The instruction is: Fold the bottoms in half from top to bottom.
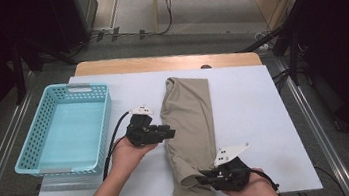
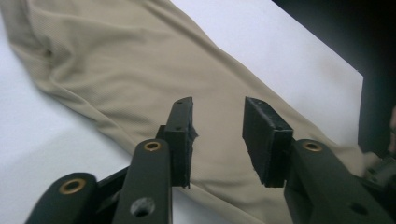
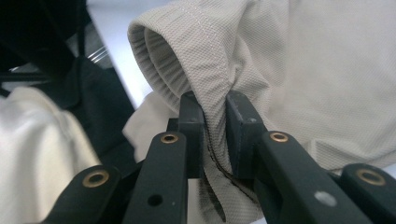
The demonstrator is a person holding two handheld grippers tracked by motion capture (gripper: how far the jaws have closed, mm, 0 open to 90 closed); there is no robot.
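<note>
A beige garment (image 1: 188, 121) lies folded lengthwise down the middle of the white table (image 1: 249, 104), its lower end reaching the front edge. My right gripper (image 1: 201, 178) is at that near end, shut on a fold of the elastic hem (image 3: 159, 42), which lifts off the table; the fabric (image 3: 303, 70) is pinched between both pads of this gripper (image 3: 215, 121). My left gripper (image 1: 171, 132) hovers at the garment's left edge about halfway up. In its own view the gripper (image 2: 217, 135) stands open over the cloth (image 2: 121, 70), with nothing pressed between the pads.
A teal perforated basket (image 1: 33, 135) stands on the table's left part, its inside bare. White table surface shows to the right of the garment. Cables and dark stands sit on the floor beyond the far edge (image 1: 168, 61).
</note>
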